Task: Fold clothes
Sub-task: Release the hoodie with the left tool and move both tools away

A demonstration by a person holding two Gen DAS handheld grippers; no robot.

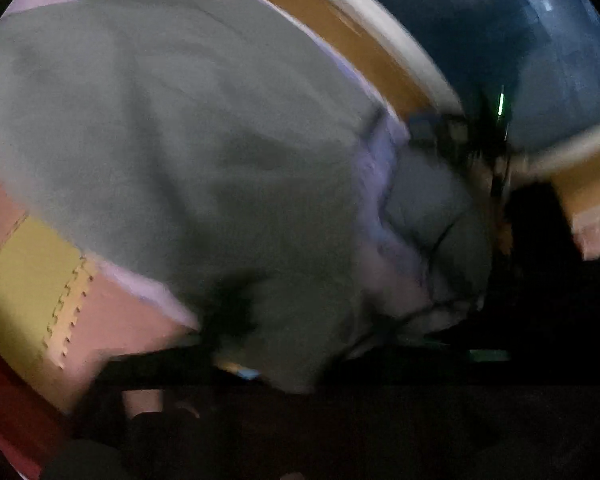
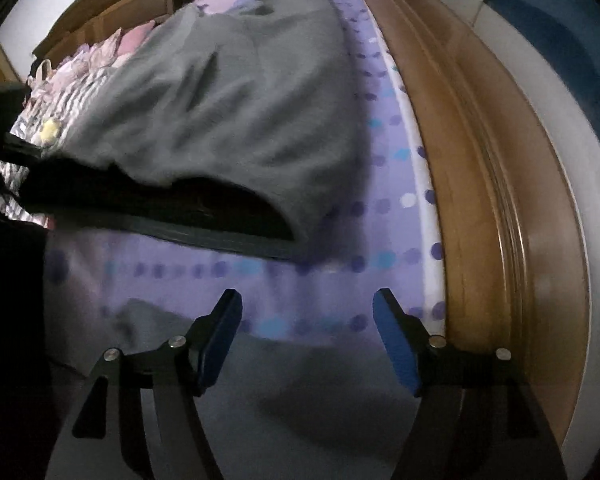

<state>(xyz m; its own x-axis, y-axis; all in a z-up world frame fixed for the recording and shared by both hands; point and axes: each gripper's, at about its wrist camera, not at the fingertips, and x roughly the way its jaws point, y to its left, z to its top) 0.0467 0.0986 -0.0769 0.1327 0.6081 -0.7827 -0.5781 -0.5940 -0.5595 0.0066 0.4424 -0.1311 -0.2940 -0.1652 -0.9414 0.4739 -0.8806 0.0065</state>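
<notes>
So the grey garment is lying spread on the purple dotted bedsheet, running from center up toward 12 o'clock, wooden bed frame off at 3. Right gripper hangs over the sheet at 6 o'clock, jaws spread, nothing between them. Left view's a blurry mess, can't tell its jaws.

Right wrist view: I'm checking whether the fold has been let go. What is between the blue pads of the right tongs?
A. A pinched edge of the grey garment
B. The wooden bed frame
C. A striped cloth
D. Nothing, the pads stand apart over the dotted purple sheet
D: the right tongs stand open with only the dotted purple sheet showing in the gap, while the grey garment lies further up the bed, clear of the pads.
</notes>
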